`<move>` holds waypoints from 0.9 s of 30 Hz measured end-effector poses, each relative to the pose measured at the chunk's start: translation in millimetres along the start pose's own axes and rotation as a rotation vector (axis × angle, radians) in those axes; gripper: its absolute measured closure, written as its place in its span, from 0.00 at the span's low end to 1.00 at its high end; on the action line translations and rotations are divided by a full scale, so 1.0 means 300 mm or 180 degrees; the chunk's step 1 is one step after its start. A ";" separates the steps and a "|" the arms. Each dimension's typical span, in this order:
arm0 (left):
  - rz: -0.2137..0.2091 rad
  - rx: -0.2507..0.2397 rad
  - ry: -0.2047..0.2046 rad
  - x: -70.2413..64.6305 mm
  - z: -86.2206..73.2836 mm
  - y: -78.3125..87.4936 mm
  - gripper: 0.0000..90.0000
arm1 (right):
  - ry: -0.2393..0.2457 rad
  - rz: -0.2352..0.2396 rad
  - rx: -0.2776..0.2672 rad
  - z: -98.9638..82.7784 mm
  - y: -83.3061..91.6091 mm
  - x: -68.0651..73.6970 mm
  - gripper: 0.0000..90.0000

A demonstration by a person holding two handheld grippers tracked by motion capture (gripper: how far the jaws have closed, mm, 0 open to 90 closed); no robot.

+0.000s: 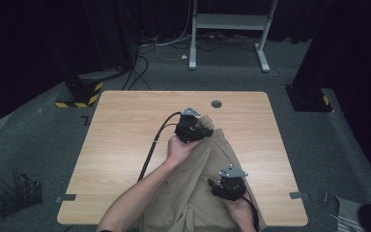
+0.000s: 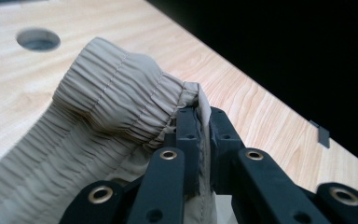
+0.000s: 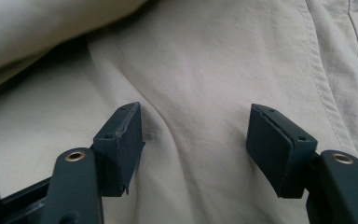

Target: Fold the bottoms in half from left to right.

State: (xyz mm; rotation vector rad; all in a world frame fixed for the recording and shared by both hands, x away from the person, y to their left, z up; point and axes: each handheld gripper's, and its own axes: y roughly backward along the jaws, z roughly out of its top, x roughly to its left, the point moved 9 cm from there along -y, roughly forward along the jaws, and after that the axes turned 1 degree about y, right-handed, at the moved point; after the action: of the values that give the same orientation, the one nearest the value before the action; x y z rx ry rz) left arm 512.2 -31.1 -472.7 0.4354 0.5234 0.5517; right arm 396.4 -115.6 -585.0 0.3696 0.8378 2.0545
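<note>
Khaki trousers (image 1: pixel 193 193) lie on the wooden table (image 1: pixel 125 125), running from the near edge up towards the middle. My left gripper (image 1: pixel 204 129) is at their far end, shut on the edge of the gathered elastic cuff (image 2: pixel 121 88). In the left gripper view a thin fold of the cloth is pinched between the jaws of the left gripper (image 2: pixel 204 116). My right gripper (image 1: pixel 212 186) rests low over the trousers near the front of the table. In its own view the right gripper (image 3: pixel 196 135) stands open, jaws wide apart over smooth fabric (image 3: pixel 191 70), with a stitched seam (image 3: pixel 321 79) to the right.
A round cable hole (image 1: pixel 216 104) sits in the table just beyond the cuff. Grey tape marks (image 1: pixel 296 195) lie near the front corners. On the floor stand a wire basket (image 1: pixel 18 195) at the left and a white desk frame (image 1: pixel 229 29) behind, with cables.
</note>
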 end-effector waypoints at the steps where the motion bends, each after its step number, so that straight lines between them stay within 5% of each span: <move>1: -0.0004 0.0017 0.0011 0.001 -0.007 -0.011 0.94 | -0.0001 -0.0002 -0.0003 0.000 0.000 0.000 0.40; 5: -0.0071 0.0124 0.0150 0.005 -0.043 -0.066 0.88 | -0.0012 -0.0006 0.0001 0.000 0.000 0.000 0.40; 8: 0.0012 0.0193 0.0229 0.008 -0.061 -0.099 0.63 | -0.0012 -0.0005 0.0004 -0.001 0.000 0.001 0.40; 12: 0.0050 0.0229 0.0219 0.005 -0.073 -0.100 0.53 | -0.0012 -0.0003 0.0001 0.000 0.000 0.001 0.40; 20: 0.0117 0.0223 0.0115 0.034 -0.090 0.037 0.47 | -0.0013 -0.0002 0.0002 0.000 0.000 0.001 0.40; 27: 0.0225 0.0250 0.0102 0.099 -0.187 0.184 0.45 | -0.0012 0.0000 -0.0001 0.000 0.000 0.000 0.40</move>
State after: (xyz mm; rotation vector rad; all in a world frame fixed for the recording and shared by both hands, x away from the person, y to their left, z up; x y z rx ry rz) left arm 481.1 42.7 -498.3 0.5221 0.5634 0.6083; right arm 396.4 -115.5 -585.0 0.3731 0.8350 2.0534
